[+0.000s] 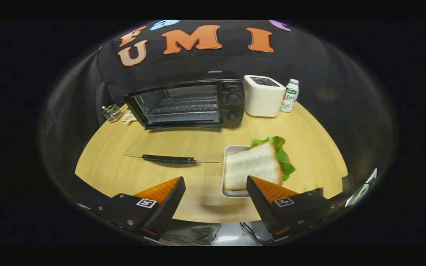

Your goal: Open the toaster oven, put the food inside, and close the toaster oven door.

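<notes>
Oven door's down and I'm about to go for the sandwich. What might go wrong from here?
1. The gripper is open, and the sandwich lies nearer one finger than centred between them, so a close may clip only its edge.
2. Loose lettuce sticking out could drop off.
3. The open glass door with its handle lies flat before the toaster oven; a low carry might hit it.

There is one black toaster oven (189, 105) with its glass door open, and one white bread sandwich with green lettuce (257, 166). There is one white toaster (263, 96), one small white bottle (290, 95) and one white tray (229, 153).
</notes>
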`<action>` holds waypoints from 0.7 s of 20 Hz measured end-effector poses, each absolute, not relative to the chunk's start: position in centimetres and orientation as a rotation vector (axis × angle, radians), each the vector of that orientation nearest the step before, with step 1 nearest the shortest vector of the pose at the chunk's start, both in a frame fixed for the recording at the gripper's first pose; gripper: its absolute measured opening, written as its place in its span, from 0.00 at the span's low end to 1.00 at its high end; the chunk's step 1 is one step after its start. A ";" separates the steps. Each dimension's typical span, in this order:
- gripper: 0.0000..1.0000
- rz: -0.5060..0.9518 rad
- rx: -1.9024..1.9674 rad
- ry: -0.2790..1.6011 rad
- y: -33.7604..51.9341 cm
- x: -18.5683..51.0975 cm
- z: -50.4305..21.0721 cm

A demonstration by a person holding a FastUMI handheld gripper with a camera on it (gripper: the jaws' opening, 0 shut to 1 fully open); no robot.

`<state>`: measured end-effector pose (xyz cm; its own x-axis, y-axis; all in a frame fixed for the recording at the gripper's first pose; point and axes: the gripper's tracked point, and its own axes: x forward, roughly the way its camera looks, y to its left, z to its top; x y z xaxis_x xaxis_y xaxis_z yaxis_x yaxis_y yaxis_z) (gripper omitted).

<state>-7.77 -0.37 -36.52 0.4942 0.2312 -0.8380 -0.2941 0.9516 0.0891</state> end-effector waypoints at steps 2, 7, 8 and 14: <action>0.99 0.313 -0.066 1.010 -2.5 -7.0 -35.7; 0.99 0.300 -0.058 1.029 -7.6 -3.9 -35.7; 0.98 0.310 -0.042 1.030 -7.9 -3.0 -36.0; 0.96 0.416 0.114 1.170 -7.5 -0.5 -39.7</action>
<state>-0.54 -7.55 -39.65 0.3242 0.3751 -0.8684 -0.2579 0.9183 0.3004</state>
